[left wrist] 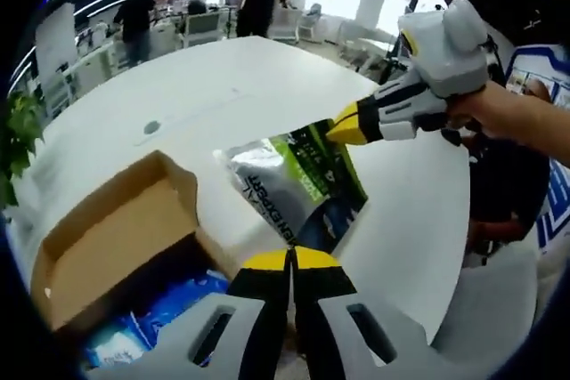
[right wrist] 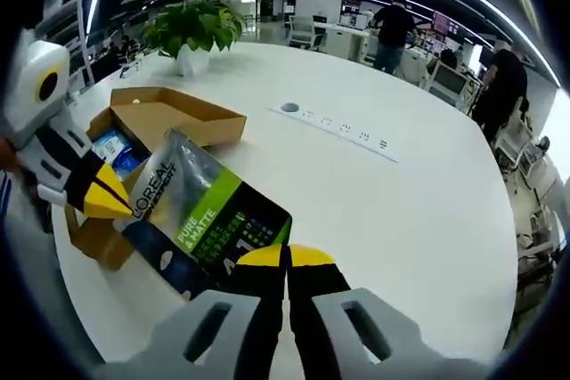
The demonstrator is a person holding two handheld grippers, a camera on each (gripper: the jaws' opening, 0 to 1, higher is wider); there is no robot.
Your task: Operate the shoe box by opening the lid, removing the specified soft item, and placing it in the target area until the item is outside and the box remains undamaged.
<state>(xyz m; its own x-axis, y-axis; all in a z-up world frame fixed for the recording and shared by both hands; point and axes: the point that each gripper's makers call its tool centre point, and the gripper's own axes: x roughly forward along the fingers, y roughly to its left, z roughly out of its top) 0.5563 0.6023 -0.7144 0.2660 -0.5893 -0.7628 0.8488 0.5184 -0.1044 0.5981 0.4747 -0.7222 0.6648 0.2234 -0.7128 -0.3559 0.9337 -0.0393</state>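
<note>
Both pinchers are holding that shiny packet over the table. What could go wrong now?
The packet is pinched at opposite ends by the left gripper and the right gripper; pulling apart might tear it. It hangs just beside the open box, so a swing could knock the cardboard flap. If one lets go early, it may drop back inside.

A glossy silver, green and blue soft pouch (right wrist: 200, 220) is clamped by the right gripper (right wrist: 286, 260) and the left gripper (right wrist: 111, 200), just beside the open brown cardboard shoe box (right wrist: 183, 118).
</note>
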